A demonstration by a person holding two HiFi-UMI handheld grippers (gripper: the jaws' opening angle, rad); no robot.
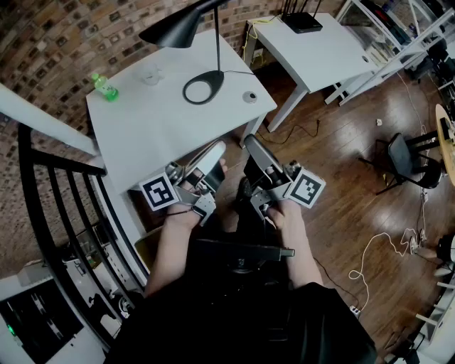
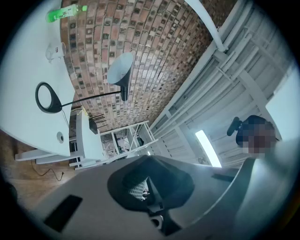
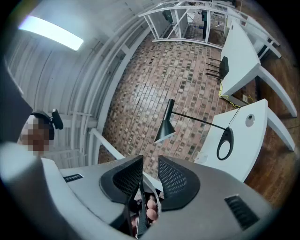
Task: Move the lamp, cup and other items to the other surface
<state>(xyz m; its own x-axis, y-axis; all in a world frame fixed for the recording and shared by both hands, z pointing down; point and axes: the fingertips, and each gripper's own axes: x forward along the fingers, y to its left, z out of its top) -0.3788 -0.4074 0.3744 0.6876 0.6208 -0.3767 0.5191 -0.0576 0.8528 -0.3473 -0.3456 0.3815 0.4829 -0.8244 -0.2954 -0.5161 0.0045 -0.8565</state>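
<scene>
Two hand-held grippers hover at the near edge of a white rectangular worktop, both angled upward. The left hand-held gripper has its jaw tips drawn together with nothing between them, as the left gripper view confirms. The right hand-held gripper has its dark mesh pads partly apart, with a narrow slit between them and no object in it.

Well beyond both, the black metal desk lamp with a ring-shaped base and cone shade stands near the worktop's far edge. A small clear glass cup sits to its left, apart from it. A green plastic bottle lies further left, near the corner. A small round grey disc rests to the right of the lamp's base, near the worktop's right edge.

A second white worktop stands just beyond on the dark wooden floor, carrying a black router with antennas. A red-brown brick wall backs both.
</scene>
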